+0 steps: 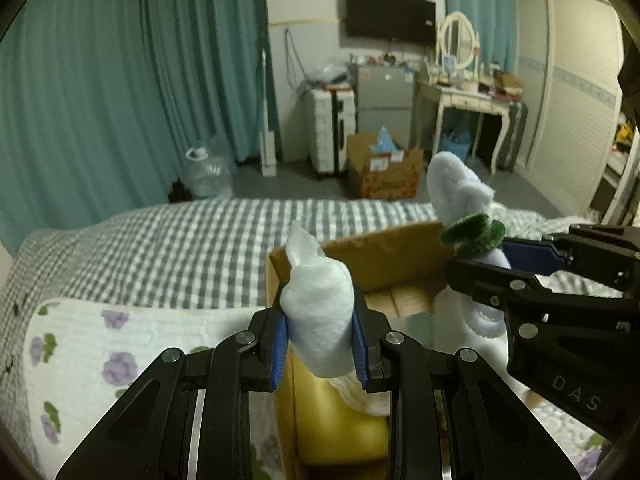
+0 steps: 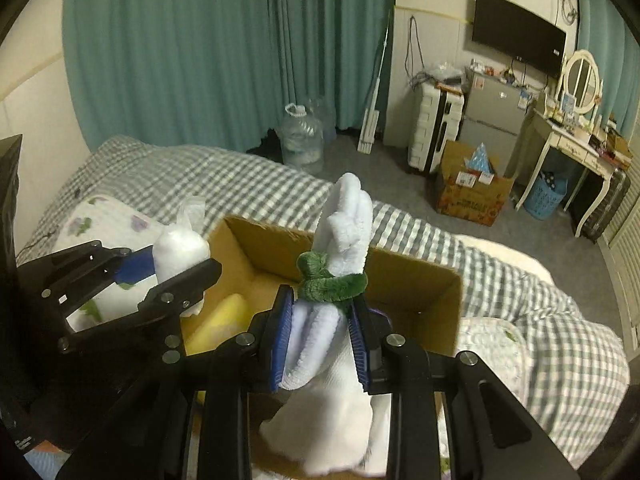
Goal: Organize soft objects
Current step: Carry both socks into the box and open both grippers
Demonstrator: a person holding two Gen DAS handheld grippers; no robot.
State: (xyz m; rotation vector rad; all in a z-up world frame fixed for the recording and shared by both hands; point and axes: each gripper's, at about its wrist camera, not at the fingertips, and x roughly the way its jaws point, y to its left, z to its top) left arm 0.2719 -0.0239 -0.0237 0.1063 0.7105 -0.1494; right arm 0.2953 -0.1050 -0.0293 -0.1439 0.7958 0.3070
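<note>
Blue-padded fingers [image 1: 280,344] of the left gripper [image 1: 320,346] pinch a white plush piece [image 1: 320,320] from both sides, holding it upright above the near end of an open cardboard box [image 1: 396,256] that sits on a grey-and-white checked bedspread [image 1: 160,248]. From the right wrist view, the right gripper [image 2: 320,344] is likewise clamped, its ribbed pads [image 2: 282,336] squeezing a pale blue plush toy [image 2: 348,216] just below a green fuzzy band [image 2: 332,284] wrapped around its middle; the toy's upper part stands tall above the box's far wall, while its white lower part hangs down between the gripper's arms. Both soft items are held over the box, near each other but apart, with the left one at the box's left side and the right one toward its centre. Inside the box lies a yellow soft object [image 2: 224,320], partly hidden by the grippers. A white quilt with purple flowers [image 1: 100,352] lies on the bed just left of the box. Beyond the bed, teal curtains [image 1: 140,80] cover the wall, a clear water jug [image 2: 300,140] stands on the floor beside them, and a white suitcase [image 2: 434,128], a second cardboard carton [image 2: 468,196], a wall-mounted television [image 2: 520,32] and a white dressing table with an oval mirror [image 2: 580,80] line the far side of the room.
</note>
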